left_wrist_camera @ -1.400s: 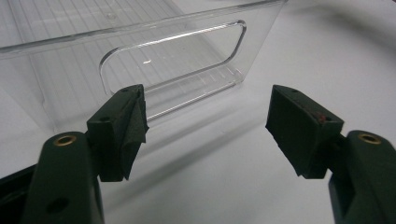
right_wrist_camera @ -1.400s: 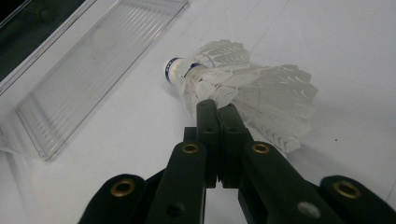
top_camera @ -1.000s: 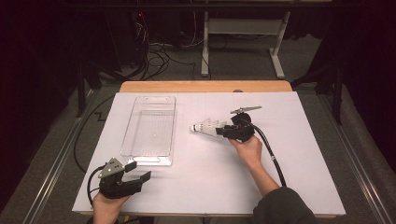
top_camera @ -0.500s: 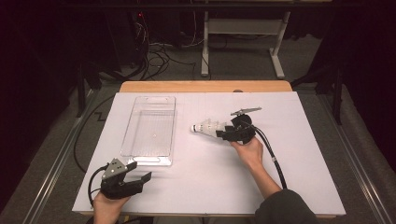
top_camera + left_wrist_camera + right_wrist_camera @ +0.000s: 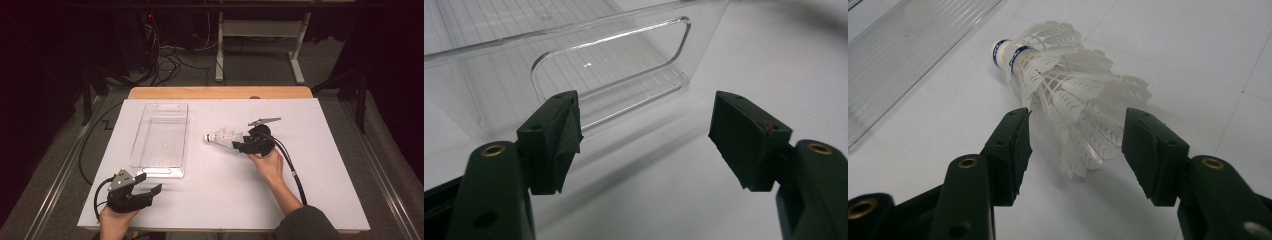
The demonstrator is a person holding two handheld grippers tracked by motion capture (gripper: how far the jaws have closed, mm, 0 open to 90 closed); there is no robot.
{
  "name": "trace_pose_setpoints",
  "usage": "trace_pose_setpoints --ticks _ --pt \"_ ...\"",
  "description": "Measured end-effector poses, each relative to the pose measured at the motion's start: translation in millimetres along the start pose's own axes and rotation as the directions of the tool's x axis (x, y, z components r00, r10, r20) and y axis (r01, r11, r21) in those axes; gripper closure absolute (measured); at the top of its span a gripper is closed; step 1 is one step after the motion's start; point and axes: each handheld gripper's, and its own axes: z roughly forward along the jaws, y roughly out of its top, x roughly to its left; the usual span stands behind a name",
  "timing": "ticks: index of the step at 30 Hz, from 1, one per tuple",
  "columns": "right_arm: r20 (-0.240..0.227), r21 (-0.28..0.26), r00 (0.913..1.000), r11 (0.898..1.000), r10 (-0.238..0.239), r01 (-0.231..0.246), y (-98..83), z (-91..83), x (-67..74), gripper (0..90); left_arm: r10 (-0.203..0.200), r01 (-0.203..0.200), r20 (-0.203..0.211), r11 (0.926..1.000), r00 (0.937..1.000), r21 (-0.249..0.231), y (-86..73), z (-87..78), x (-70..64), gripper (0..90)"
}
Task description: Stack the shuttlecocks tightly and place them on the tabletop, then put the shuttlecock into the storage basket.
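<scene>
Shuttlecock (image 5: 1068, 100), white w/ a blue-banded cork, is seen lying on its side on the white table (image 5: 310, 190), just right of the clear plastic tray (image 5: 159, 150) and apart from it. In the high view the shuttlecock (image 5: 222, 138) is placed near the table's middle, cork pointed toward the tray. The right tool (image 5: 1075, 145) is set around the skirt end; its jaws have just been opening, and the skirt is found between them w/ a gap visible at each pad, so nothing is pinched. In the high view the right tool (image 5: 239, 145) is held low at the shuttlecock by the person's hand. The left tool (image 5: 644, 135) is held w/ jaws spread wide, nothing between them, aimed at the tray's near end wall and its handle cut-out (image 5: 609, 60). In the high view the left tool (image 5: 150, 184) is seen at the table's near-left edge, just short of the tray.
</scene>
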Motion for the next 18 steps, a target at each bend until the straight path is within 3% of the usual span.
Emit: trace_pose_setpoints --ticks 18 --pt "-0.010 0.013 0.9994 0.999 -0.032 0.032 -1.1 0.6 8.8 48.5 -0.001 0.001 0.002 1.0000 1.0000 -0.004 -0.4 -0.6 -1.6 29.9"
